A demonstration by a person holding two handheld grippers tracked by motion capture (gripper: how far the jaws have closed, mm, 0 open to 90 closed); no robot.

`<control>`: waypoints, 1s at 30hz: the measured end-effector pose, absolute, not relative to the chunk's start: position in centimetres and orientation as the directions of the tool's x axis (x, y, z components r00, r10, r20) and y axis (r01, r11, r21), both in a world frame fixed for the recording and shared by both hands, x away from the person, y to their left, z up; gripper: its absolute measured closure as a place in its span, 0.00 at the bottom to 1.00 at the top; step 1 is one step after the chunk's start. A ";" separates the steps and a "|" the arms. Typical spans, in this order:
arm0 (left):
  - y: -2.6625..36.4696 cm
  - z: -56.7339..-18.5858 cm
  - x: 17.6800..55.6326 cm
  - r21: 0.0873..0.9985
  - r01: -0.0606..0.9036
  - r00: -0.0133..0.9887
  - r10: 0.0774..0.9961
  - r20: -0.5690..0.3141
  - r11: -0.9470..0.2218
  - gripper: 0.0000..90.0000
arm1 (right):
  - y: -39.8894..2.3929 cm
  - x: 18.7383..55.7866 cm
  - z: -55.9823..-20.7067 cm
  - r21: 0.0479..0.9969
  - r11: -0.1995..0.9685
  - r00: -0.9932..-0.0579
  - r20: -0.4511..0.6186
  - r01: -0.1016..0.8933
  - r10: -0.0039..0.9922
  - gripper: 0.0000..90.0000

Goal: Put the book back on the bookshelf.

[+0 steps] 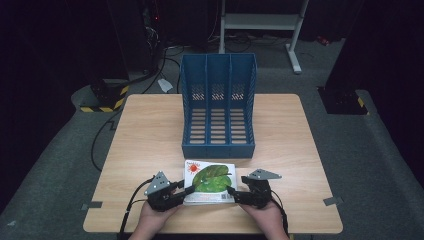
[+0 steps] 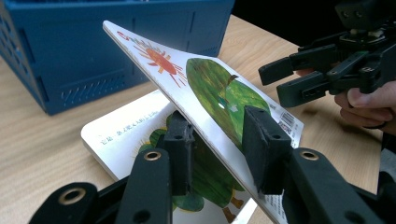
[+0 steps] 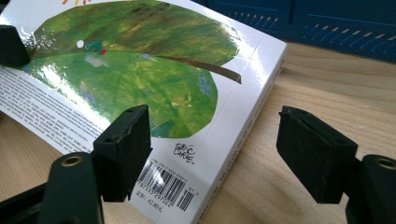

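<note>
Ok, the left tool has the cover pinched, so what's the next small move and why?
Probably close the right tool on the book's spine edge: its jaws stand open around that corner, while the left tool has lifted the cover off the pages.

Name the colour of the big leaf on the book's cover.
Green, on the book cover; the right gripper view shows it best.

surface: wooden table [image 1: 150,130] | on it: blue file rack [image 1: 218,107] (three slots), picture book [image 1: 210,182]
</note>
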State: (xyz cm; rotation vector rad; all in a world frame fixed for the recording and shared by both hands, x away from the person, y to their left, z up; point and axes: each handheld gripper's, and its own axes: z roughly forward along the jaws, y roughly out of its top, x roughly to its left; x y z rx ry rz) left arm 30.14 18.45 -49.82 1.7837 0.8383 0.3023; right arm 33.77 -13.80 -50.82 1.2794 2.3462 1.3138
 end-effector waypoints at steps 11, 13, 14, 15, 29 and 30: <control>18.2 -49.5 29.3 0.936 0.286 0.761 0.642 -0.091 -0.207 0.72 | -13.7 35.0 -51.6 0.746 0.209 -0.628 0.336 0.633 0.701 0.22; 18.2 -49.5 29.2 0.938 0.271 0.767 0.637 -0.075 -0.216 0.72 | -13.6 35.3 -51.9 0.718 0.186 -0.615 0.398 0.670 0.681 0.18; 18.1 -49.5 29.1 0.939 0.268 0.768 0.636 -0.073 -0.215 0.72 | -13.6 35.5 -52.1 0.700 0.176 -0.608 0.434 0.692 0.665 0.17; 18.1 -49.5 29.1 0.939 0.265 0.769 0.635 -0.069 -0.218 0.72 | -13.6 35.7 -52.3 0.683 0.174 -0.605 0.463 0.709 0.647 0.16; 18.1 -49.8 29.4 0.921 0.318 0.746 0.659 -0.096 -0.225 0.72 | -13.9 34.5 -51.2 0.763 0.177 -0.645 0.371 0.622 0.668 0.36; 18.1 -49.9 29.4 0.919 0.320 0.744 0.661 -0.095 -0.229 0.72 | -13.9 34.4 -51.1 0.771 0.179 -0.649 0.359 0.611 0.671 0.36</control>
